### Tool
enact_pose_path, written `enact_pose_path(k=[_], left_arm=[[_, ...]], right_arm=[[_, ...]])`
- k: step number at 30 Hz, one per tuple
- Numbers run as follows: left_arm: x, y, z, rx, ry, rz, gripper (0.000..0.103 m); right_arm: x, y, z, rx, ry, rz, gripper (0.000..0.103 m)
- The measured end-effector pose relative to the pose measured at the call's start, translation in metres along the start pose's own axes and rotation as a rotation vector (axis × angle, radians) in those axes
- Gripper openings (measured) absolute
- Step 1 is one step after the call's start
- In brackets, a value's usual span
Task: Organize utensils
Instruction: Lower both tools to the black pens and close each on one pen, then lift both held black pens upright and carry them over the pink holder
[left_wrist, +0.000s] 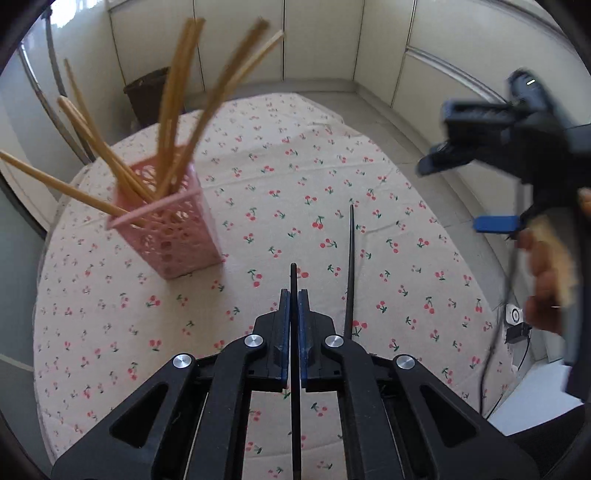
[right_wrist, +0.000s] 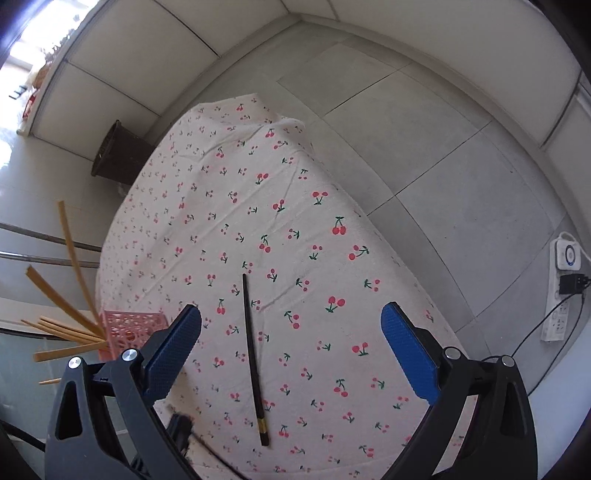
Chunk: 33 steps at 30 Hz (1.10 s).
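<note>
My left tongs (left_wrist: 294, 295) clamped tight on thin black chopstick (left_wrist: 294, 369), stick running straight between blue pads, tip poking out past them. Left of them, pink perforated plastic holder (left_wrist: 173, 236) upright on cherry-print tablecloth (left_wrist: 280, 177), tan wooden chopsticks (left_wrist: 173, 110) fanning out its top. Second black chopstick (right_wrist: 253, 354) flat on cloth, gold band near thick end, lying below and between wide-spread fingers of my right tongs (right_wrist: 291, 332), nothing gripped. Brown wastebasket (right_wrist: 120, 155) on floor beyond table.
</note>
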<state>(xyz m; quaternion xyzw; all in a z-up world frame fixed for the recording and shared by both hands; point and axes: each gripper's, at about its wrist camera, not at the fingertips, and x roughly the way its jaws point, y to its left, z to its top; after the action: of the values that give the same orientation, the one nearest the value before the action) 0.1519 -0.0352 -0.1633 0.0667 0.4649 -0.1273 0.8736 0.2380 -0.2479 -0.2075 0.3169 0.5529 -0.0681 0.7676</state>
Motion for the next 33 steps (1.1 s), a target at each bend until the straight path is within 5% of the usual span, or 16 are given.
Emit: enact_pose_path(k=[6, 9, 12, 14, 16, 22, 33], left_arm=[[-0.067, 0.026, -0.008, -0.039, -0.174, 0.045, 0.003], [-0.081, 0.036, -0.010, -0.048, -0.218, 0.072, 0.003], [-0.091, 0.049, -0.014, -0.072, -0.231, 0.077, 0.003], [-0.092, 0.059, -0.013, -0.097, -0.235, 0.076, 0.003], [-0.097, 0.067, -0.013, -0.117, -0.243, 0.073, 0.003], [-0.117, 0.084, -0.015, -0.169, -0.284, 0.055, 0.003], [-0.141, 0.106, -0.017, -0.267, -0.329, -0.014, 0.003]], right_arm=[[0.054, 0.039, -0.014, -0.119, 0.016, -0.139, 0.091], [0.074, 0.055, -0.025, -0.210, -0.009, -0.240, 0.079], [0.079, 0.078, -0.038, -0.341, -0.066, -0.305, 0.052], [0.078, 0.086, -0.042, -0.358, -0.042, -0.268, 0.017], [0.077, 0.088, -0.046, -0.358, -0.019, -0.235, 0.007], [0.051, 0.081, -0.070, -0.329, -0.006, -0.074, 0.005], [-0.081, 0.084, -0.112, -0.478, -0.206, 0.117, 0.005]])
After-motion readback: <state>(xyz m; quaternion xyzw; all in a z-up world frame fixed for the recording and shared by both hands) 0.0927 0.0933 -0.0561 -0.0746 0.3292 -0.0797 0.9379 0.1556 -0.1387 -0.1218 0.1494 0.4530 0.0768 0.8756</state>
